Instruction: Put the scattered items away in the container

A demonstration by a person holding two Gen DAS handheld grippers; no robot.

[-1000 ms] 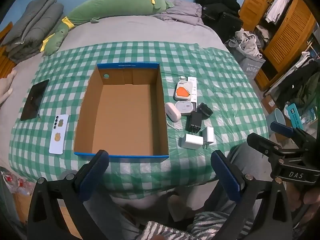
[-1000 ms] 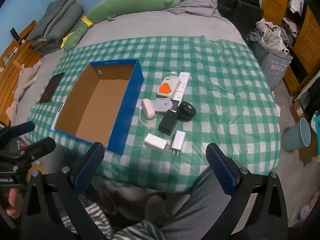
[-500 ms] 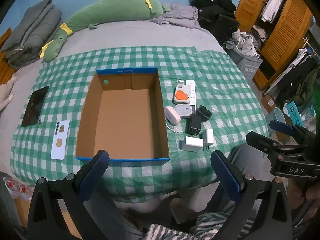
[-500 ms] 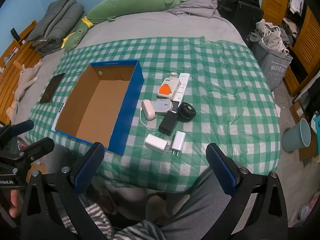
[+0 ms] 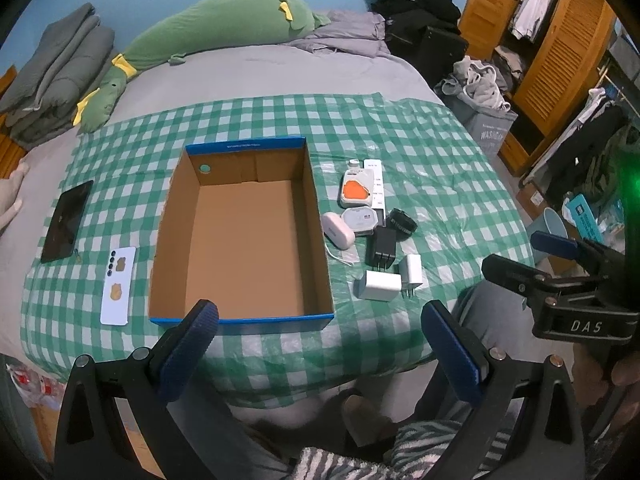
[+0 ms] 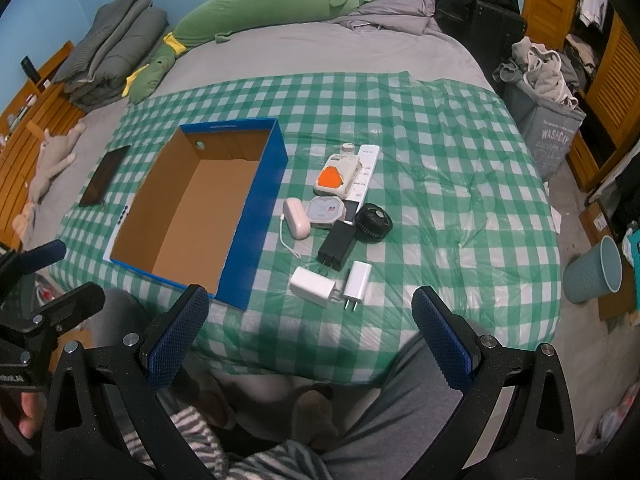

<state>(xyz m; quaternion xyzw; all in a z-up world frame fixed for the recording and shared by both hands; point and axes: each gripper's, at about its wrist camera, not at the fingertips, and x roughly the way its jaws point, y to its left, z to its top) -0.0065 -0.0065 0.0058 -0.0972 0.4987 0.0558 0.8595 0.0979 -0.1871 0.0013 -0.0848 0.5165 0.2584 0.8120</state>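
An empty blue-sided cardboard box (image 5: 240, 236) (image 6: 260, 208) sits on the green checked cloth. To its right lies a cluster: two white chargers (image 5: 378, 285) (image 6: 357, 278), a black charger (image 5: 382, 247) (image 6: 338, 245), a pink earbud case (image 5: 338, 230) (image 6: 297, 218), a round black item (image 6: 373, 218), an orange-and-white device (image 5: 357, 188) (image 6: 336, 176) and a white strip (image 6: 366, 168). My left gripper (image 5: 320, 344) is open and empty, before the box's near edge. My right gripper (image 6: 310, 332) is open and empty, nearer than the chargers.
A black phone (image 5: 66, 220) and a white phone (image 5: 117, 285) lie left of the box. A green plush (image 5: 208, 36) and folded grey blankets (image 5: 52, 76) lie at the bed's back. A laundry bin (image 6: 548, 128) and teal bucket (image 6: 596, 276) stand on the floor at right.
Both grippers have risen and drawn back slightly, so the bed looks a little farther. Nothing on the cloth has moved.
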